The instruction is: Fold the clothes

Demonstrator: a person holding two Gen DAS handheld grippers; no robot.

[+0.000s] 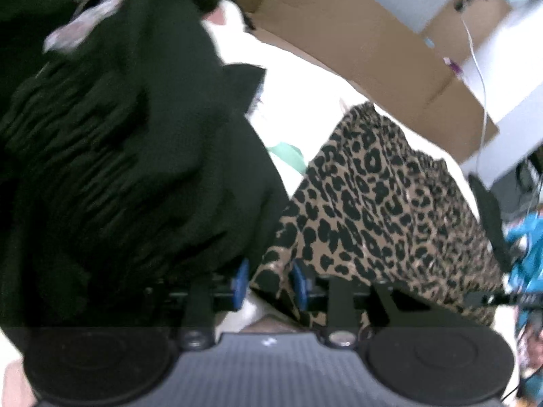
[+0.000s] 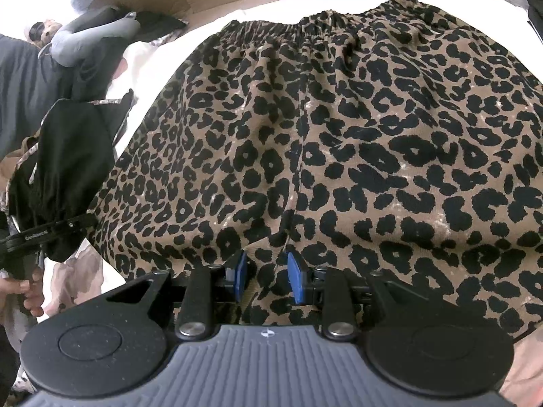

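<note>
Both grippers are tipped steeply down at the bed. The right gripper [image 2: 264, 276] has its blue pads [image 2: 296, 276] part-way apart with a fold of the leopard-print shorts [image 2: 339, 142] bunched between them — looks like a pinch on the near hem, though I can't tell for sure that the pads press. The left gripper [image 1: 269, 283] sits at the shorts' [image 1: 373, 210] edge, jaws narrowly spread with some print fabric between them; that view is blurry, so I can't say whether it grips.

The shorts lie flat on a white sheet [image 2: 210, 17], soft knit, with the gathered elastic waistband at the far end. A black ribbed garment [image 1: 118, 135] crowds the whole left side of the left wrist view. In the right wrist view a black cloth [image 2: 64, 169] hangs at the left, with a hand [image 2: 32, 296] below it. Behind is a cardboard box [image 1: 356, 44] — plus a white cable [image 1: 482, 78] and something teal [image 1: 529, 254] on the right.
</note>
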